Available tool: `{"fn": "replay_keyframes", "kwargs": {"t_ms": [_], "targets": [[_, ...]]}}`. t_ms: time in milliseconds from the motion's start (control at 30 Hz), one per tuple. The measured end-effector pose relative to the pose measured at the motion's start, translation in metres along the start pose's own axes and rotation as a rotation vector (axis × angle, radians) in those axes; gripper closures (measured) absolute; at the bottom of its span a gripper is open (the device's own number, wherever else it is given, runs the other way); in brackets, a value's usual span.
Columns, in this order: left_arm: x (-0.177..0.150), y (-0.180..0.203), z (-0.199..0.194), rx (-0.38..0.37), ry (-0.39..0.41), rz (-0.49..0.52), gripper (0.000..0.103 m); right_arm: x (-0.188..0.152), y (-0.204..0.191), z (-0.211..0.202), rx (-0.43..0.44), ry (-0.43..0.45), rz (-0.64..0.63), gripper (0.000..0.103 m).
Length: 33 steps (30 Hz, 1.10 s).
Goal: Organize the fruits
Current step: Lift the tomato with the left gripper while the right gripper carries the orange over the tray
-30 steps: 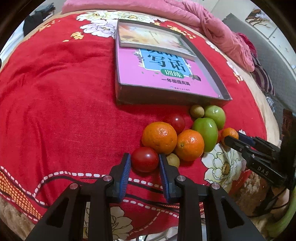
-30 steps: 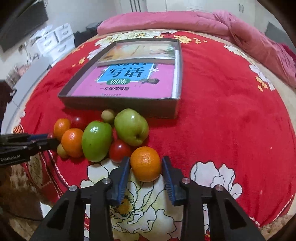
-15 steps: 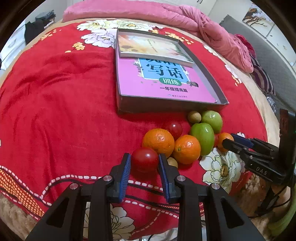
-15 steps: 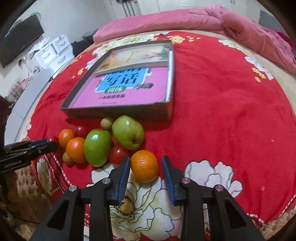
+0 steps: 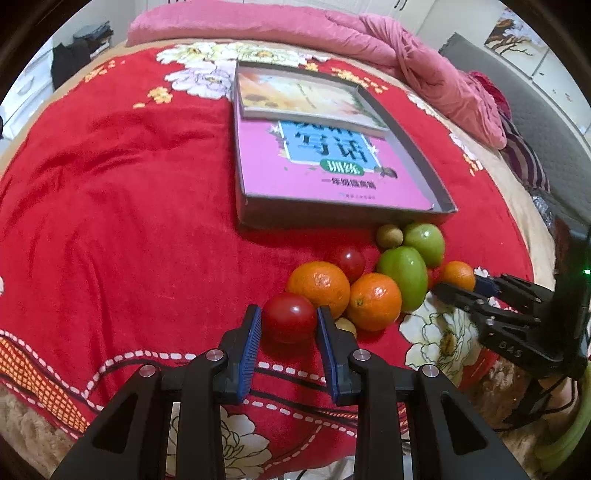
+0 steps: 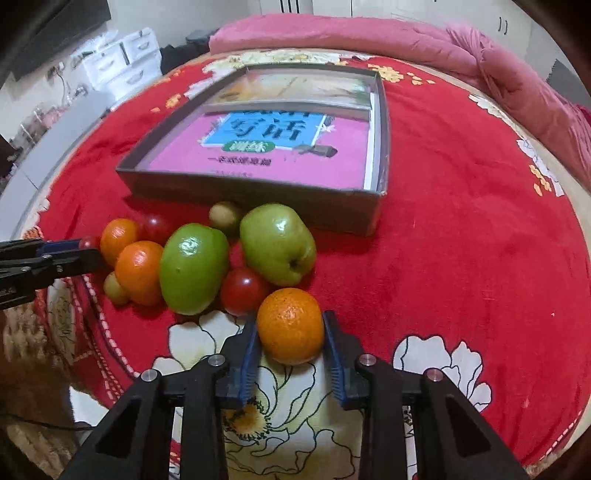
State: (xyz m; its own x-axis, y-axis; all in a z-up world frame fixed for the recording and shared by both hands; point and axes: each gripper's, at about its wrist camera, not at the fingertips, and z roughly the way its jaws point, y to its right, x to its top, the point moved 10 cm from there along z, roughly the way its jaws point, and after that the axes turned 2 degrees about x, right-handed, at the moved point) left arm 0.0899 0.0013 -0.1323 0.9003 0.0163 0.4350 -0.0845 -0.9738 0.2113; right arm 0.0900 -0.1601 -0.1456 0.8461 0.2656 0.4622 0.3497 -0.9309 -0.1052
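Nearest in the left wrist view, the left gripper has its blue ribbed pads pressed against both sides of a round red tomato, which rests on the red floral plush blanket. In the right wrist view, the right gripper brackets a small round orange mandarin; its jaws are closing, and the pads already touch the fruit's flanks.

Just beyond lies the fruit heap, all touching: two more orange mandarins, two glossy green apple-like fruits, a second red tomato between them, a third red tomato behind, and two small tan-green round fruits. The heap sits near the blanket's front edge, where a white flower print and a dashed border run.

Directly behind the heap stands a shallow grey cardboard box, its front wall almost touching the rear fruits. Inside lie a pink-covered workbook with a blue title panel and, partly over its far end, a pale yellow-toned book. No fruit is in the box.

To the left of the box the blanket is bare and wide; to its right there is open red blanket too. At the far edge lies a rumpled pink quilt.
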Motion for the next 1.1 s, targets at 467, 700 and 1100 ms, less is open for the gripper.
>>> {"fn": "replay_keyframes", "kwargs": {"t_ms": [467,700,1100], "targets": [[0.027,0.007,-0.02,0.015,0.082,0.014,0.072,0.046,-0.001,-0.057,0.083,0.243,0.026,0.071],[0.048,0.009,-0.023,0.031,0.119,0.014,0.072,0.066,0.0,-0.059,0.1,0.279,0.027,0.071],[0.073,0.017,-0.012,0.055,0.142,0.028,0.072,0.089,0.003,-0.05,0.108,0.303,0.016,0.071]]}}
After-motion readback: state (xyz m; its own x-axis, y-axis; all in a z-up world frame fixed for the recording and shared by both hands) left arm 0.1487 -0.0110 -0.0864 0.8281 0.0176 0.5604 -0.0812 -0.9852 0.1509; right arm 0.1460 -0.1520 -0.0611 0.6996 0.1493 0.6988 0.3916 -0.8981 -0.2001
